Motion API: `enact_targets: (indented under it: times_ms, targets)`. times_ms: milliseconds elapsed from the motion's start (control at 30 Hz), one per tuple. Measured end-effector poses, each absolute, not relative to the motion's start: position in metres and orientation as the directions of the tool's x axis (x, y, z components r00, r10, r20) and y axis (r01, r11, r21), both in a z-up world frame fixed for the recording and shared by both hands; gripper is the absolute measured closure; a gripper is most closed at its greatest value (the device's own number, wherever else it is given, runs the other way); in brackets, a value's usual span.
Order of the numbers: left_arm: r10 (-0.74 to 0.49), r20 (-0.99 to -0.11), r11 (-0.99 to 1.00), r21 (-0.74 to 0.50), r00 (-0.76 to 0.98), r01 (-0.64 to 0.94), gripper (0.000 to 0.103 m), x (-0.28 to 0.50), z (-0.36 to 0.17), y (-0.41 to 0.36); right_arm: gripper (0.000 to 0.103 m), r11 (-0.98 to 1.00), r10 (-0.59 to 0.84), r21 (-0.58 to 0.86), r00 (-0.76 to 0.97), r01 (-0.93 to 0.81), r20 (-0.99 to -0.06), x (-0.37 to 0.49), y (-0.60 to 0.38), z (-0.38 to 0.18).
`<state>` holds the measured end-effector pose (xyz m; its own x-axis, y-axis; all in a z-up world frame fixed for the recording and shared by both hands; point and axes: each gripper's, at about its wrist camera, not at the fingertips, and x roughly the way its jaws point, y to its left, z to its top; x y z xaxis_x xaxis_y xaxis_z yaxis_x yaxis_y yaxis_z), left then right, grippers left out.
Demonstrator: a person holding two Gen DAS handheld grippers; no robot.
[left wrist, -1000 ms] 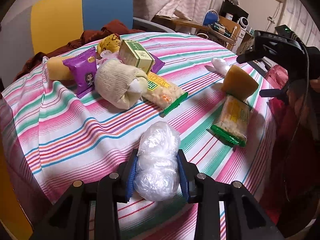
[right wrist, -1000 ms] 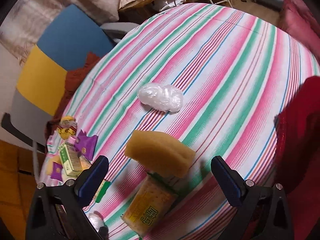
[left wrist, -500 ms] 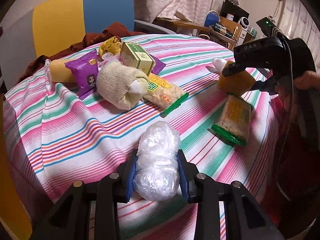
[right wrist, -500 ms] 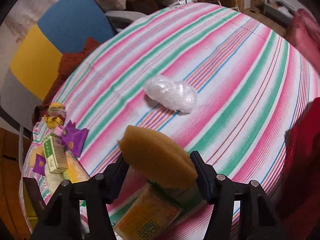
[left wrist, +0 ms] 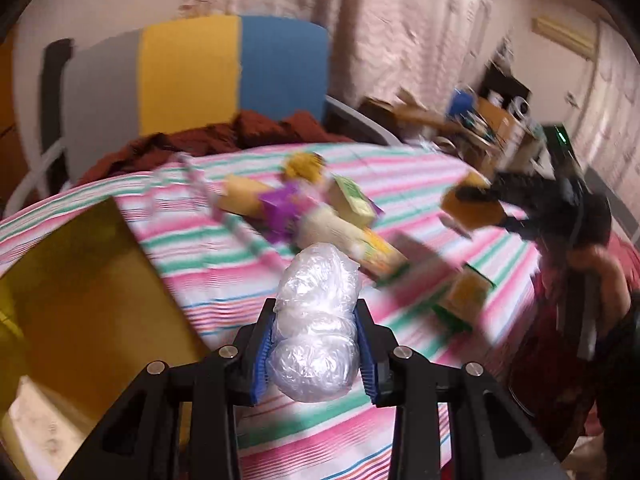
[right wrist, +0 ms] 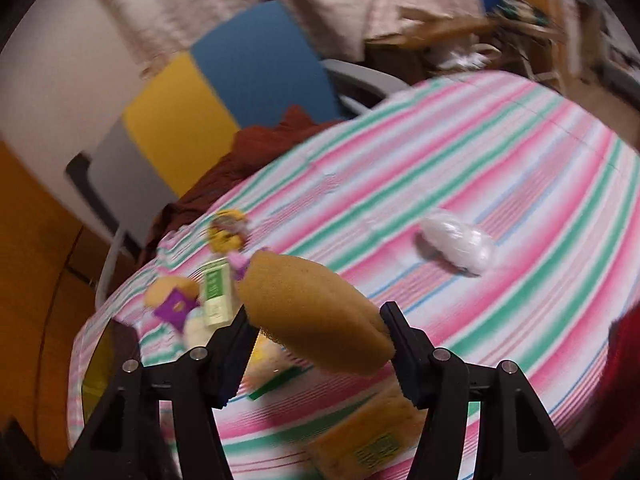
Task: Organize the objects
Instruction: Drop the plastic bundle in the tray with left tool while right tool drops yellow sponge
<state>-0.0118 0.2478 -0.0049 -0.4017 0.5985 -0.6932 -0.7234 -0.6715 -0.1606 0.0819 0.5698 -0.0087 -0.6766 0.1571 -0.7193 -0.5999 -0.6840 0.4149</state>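
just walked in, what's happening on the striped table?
A person is tidying with a handheld gripper in each hand. The left gripper is shut on a clear plastic bag bundle; the right gripper is shut on a yellow sponge, both lifted off the striped tablecloth. A second plastic bundle and a pile of snack packets lie on the cloth. Both views are motion-blurred.

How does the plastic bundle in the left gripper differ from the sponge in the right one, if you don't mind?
The plastic bundle is whitish, crinkled and glossy; the sponge is tan, matte and fine-pored. The bundle bulges in lumps and runs forward along the left gripper, while the sponge is one smooth loaf lying slantwise across the right gripper. Both are soft, each clamped between closed fingers above the striped tablecloth.
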Motion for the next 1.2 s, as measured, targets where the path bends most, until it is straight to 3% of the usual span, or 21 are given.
enact_targets:
  times_ms: [433, 633, 867, 933, 1200]
  targets:
    - [0.4, -0.646, -0.909, -0.19, -0.65, -0.371, 0.067, -0.082, 0.025, 0.098, 0.041, -0.917, -0.123, 0.36, -0.735, -0.174, -0.667, 0.013, 0.39, 0.051]
    - [0.29, -0.679, -0.956, -0.169, -0.674, -0.241, 0.066, -0.106, 0.009, 0.048, 0.04, -0.939, -0.236, 0.343, -0.671, -0.029, -0.703, -0.022, 0.311, 0.037]
    - [0.265, -0.717, -0.964, -0.205, -0.645, -0.169, 0.055, -0.122, -0.01, 0.023, 0.028, -0.94, -0.307, 0.336, -0.56, 0.054, -0.769, -0.046, 0.258, 0.003]
    - [0.257, -0.725, -0.966, -0.209, -0.639, -0.151, 0.054, -0.123, -0.015, 0.019, 0.019, -0.935, -0.336, 0.347, -0.516, 0.078, -0.788, -0.048, 0.249, -0.008]
    - [0.25, -0.725, -0.966, -0.231, -0.642, -0.115, 0.053, -0.111, -0.019, 0.006, 0.012, -0.92, -0.374, 0.382, -0.479, 0.085, -0.794, -0.041, 0.248, -0.018]
